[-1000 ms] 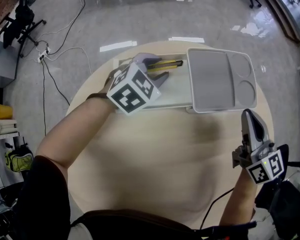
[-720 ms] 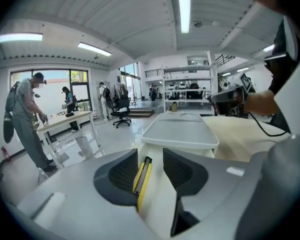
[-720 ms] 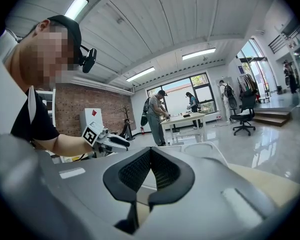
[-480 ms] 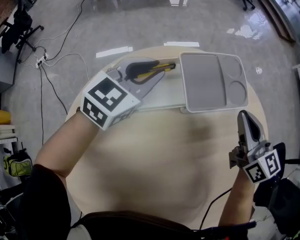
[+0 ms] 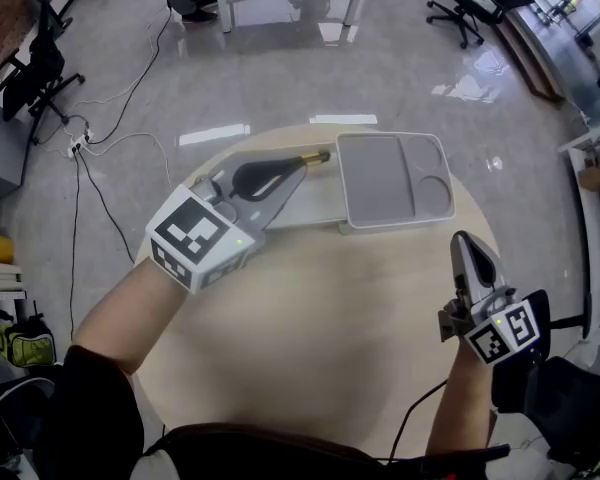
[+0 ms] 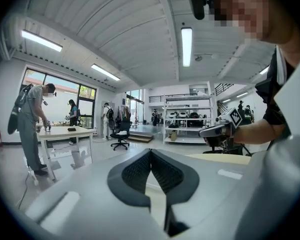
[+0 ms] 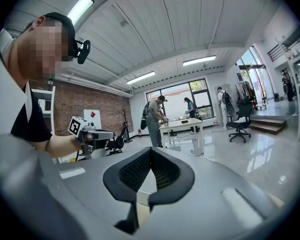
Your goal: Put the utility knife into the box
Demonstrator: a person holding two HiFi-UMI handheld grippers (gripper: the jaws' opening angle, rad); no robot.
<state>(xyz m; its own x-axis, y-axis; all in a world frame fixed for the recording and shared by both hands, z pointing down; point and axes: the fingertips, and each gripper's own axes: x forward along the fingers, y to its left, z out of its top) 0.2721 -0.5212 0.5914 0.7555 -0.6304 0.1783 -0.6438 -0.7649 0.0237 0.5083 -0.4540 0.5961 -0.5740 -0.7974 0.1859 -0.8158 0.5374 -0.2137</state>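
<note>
The utility knife (image 5: 314,158), yellow and black, lies on the pale shallow box (image 5: 305,206) at the far side of the round table. Only its far end shows past my left gripper (image 5: 298,168). That gripper slants over the knife's handle with its jaws closed together. In the left gripper view the left gripper (image 6: 150,152) has its pads touching and no knife between them, so I cannot tell whether the knife is held. My right gripper (image 5: 461,242) hovers shut at the table's right edge, and the right gripper (image 7: 150,151) holds nothing.
A grey divided tray (image 5: 395,182) with two round wells adjoins the pale box on its right. The round table (image 5: 330,318) is beige. Cables run over the floor at the left. People, desks and chairs stand farther off in the room.
The left gripper's jaws, open around the knife a second ago, have closed. The gripper has swung so its marker cube sits lower left. The right gripper has barely moved.
</note>
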